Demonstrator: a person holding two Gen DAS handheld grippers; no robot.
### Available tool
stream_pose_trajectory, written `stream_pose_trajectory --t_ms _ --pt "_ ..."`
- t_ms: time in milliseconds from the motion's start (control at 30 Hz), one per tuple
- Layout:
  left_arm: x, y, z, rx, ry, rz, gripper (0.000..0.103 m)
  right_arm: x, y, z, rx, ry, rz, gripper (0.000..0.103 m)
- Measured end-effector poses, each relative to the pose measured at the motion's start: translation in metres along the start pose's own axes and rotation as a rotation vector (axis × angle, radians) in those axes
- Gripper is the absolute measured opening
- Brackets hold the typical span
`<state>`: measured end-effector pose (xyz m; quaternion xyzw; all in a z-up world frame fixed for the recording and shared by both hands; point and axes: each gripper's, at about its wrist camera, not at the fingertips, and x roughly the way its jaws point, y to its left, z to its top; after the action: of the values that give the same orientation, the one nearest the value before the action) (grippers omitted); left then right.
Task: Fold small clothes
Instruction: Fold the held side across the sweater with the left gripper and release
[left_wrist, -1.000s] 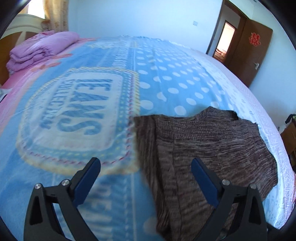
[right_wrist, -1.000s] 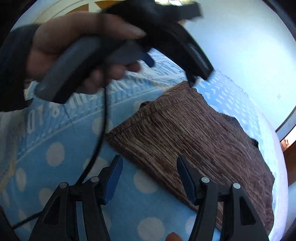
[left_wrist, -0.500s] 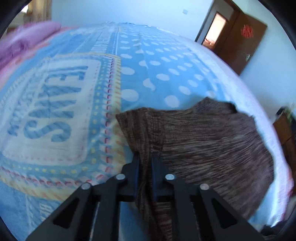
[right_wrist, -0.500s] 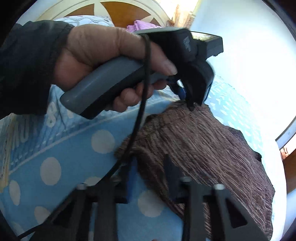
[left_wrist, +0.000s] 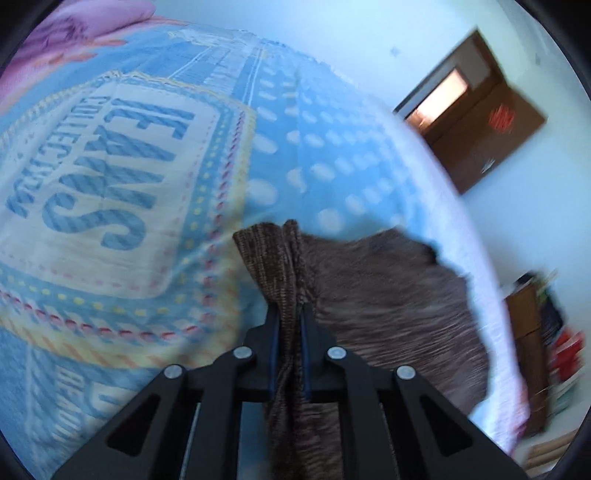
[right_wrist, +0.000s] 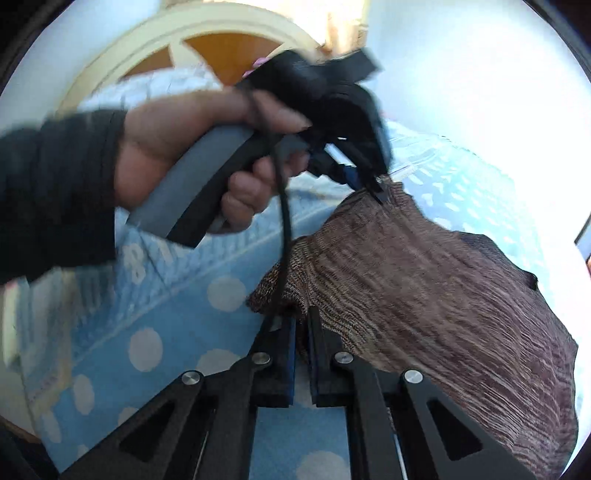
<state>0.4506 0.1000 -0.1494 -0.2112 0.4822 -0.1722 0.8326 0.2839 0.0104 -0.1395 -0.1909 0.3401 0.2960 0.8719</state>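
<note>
Bedroom, blue polka-dot bedspread (left_wrist: 303, 122) | brown knit garment (left_wrist: 399, 306) lies on it | left gripper (left_wrist: 289, 314) clamps its bunched edge | right gripper (right_wrist: 302, 332) pinches near corner, lifted | left hand (right_wrist: 192, 147) grips handle.

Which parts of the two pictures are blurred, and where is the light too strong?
Left wrist view: the door and the brown knit garment are smeared, the left gripper sharp. Right wrist view: the hand is blurred; the wall is washed out.
</note>
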Motion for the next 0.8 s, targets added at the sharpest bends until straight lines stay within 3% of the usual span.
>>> stream_pose_trajectory --t_ms 433,800 --pt "-0.025 -0.097 0.011 0.071 -0.041 -0.131 0.01 -0.061 -0.071 -0.022 0.246 -0.1 -0.018 0.004" --pt "0.003 -0.185 0.019 0.161 -0.013 -0.182 0.01 -0.104 -0.13 -0.061 0.465 -0.154 -0.049 0.004"
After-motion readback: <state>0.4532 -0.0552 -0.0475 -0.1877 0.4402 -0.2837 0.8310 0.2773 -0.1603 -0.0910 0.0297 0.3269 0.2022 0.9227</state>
